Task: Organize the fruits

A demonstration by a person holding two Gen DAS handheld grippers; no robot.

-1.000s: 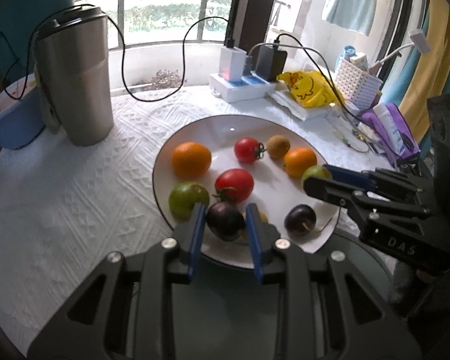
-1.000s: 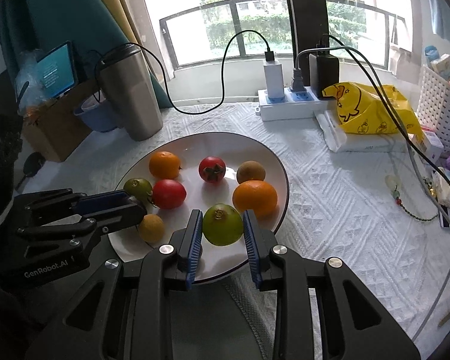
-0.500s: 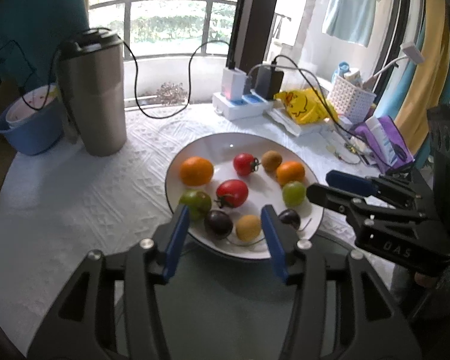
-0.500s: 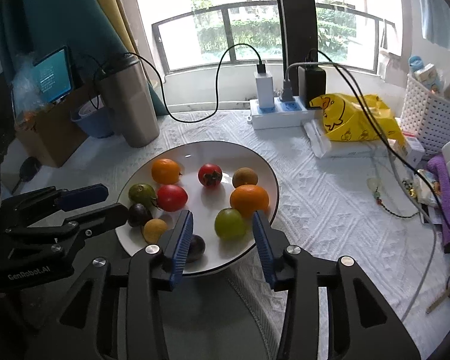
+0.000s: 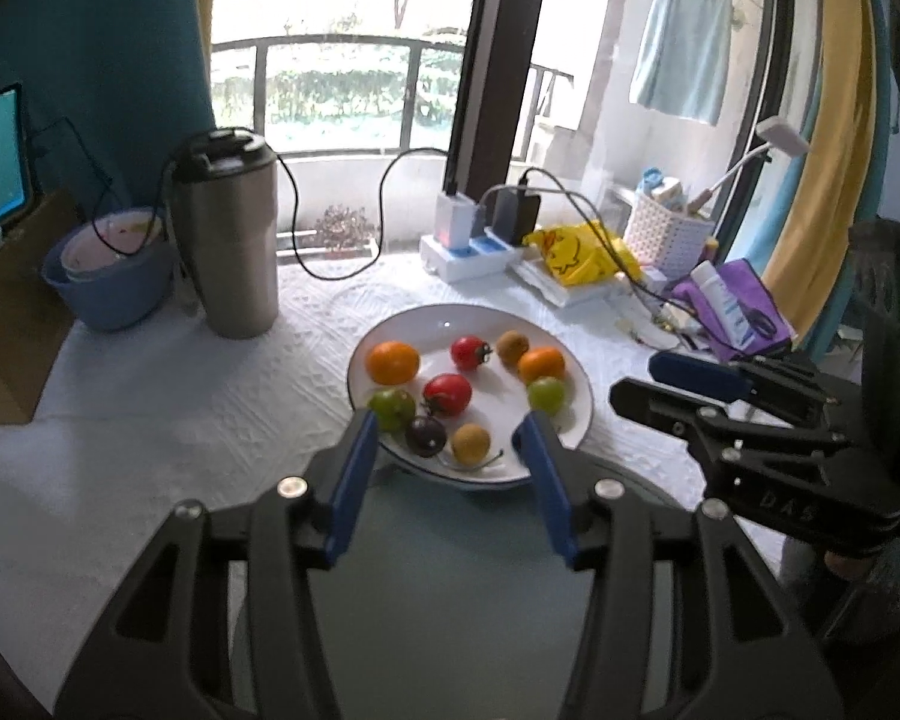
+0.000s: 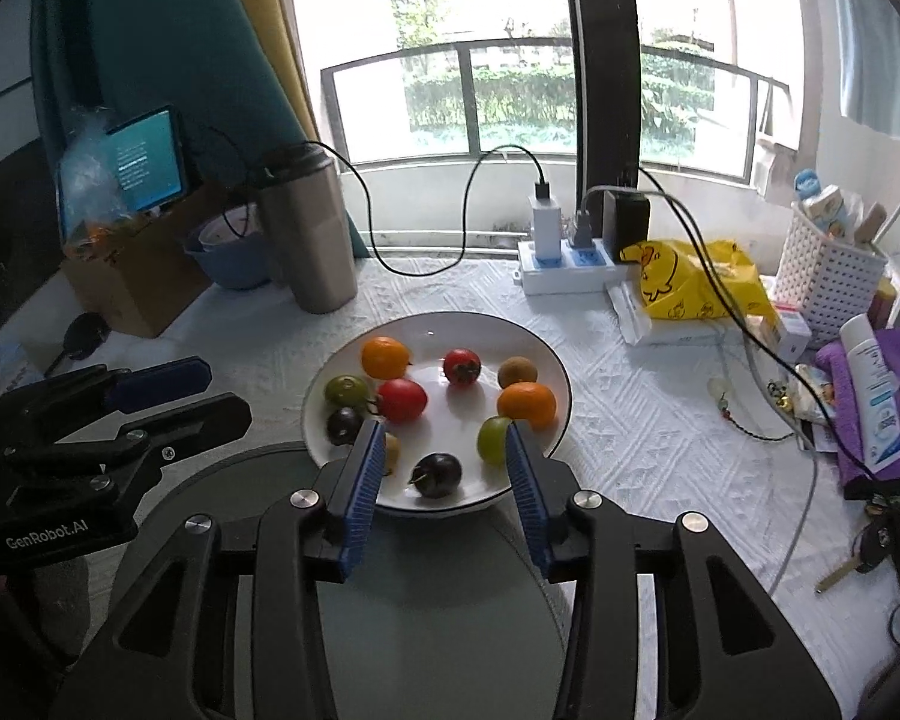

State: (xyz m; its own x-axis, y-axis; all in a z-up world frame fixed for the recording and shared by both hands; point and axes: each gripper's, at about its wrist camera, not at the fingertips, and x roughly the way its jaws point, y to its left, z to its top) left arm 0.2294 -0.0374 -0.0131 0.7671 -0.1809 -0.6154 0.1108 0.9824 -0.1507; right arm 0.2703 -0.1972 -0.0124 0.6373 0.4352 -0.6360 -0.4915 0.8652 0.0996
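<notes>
White plate (image 6: 549,360) on the table's white cloth (image 6: 630,420) holds all the fruit: two oranges, two red tomatoes, two green ones, two dark plums (image 6: 438,474), a kiwi, and a yellowish fruit (image 5: 471,443), maybe a small lemon. Left gripper (image 5: 450,438) and right gripper (image 6: 444,450) both hover at the plate's near edge, fingers spread wide, holding nothing. Steel tumbler (image 5: 225,234) and blue bowl (image 5: 111,294) stand behind left; power strip (image 6: 564,273) behind.
</notes>
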